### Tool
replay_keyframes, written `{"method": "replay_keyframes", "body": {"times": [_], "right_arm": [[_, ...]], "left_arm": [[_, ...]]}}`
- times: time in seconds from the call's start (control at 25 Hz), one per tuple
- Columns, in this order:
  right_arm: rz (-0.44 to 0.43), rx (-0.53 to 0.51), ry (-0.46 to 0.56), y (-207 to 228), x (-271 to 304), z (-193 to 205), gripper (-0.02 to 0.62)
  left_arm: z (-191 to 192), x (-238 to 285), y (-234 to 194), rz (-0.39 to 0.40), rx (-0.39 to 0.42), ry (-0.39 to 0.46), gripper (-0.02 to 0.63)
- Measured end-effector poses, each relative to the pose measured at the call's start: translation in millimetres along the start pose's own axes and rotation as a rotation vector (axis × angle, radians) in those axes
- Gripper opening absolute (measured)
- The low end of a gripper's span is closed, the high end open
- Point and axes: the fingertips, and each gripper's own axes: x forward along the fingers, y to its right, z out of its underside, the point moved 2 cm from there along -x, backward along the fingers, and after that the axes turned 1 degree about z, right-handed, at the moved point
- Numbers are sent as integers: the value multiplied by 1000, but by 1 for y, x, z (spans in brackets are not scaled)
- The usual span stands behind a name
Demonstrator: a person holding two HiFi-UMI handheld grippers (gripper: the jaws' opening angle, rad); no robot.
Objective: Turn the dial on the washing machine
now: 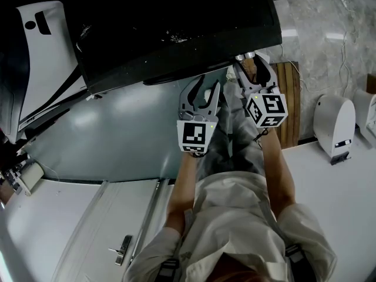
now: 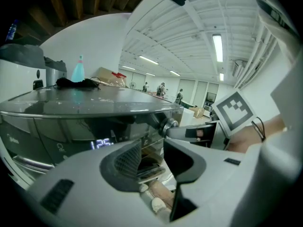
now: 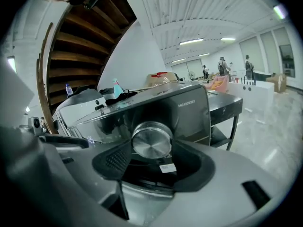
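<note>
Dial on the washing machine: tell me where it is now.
Right gripper view, centre: the silver dial sits on the washer's dark front panel, clamped between the jaws of the right gripper.

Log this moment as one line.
right gripper: closed on dial | left gripper: open, empty | washing machine: display lit

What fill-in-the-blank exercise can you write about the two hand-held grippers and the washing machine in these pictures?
1. The right hand-held gripper is shut on the round metal ____ at the front of the washing machine.
2. The left hand-held gripper has its jaws apart and holds ____.
3. A dark cloth lies on ____ of the washing machine, beside a blue bottle.

Missing words: dial; nothing; top.
</note>
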Motion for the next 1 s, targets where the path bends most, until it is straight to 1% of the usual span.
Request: {"method": "replay_keyframes", "body": {"times": [0.32, 0.6, 1.0], "right_arm": [[-46, 126, 22, 3, 0, 1, 268], [-80, 216, 39, 5, 0, 1, 268], [-138, 399, 70, 8, 0, 3, 268]], "left_arm": [[4, 0, -1, 3, -3, -7, 153], [5, -1, -3, 5, -5, -8, 153], [7, -2, -3, 6, -10, -9, 153]]}}
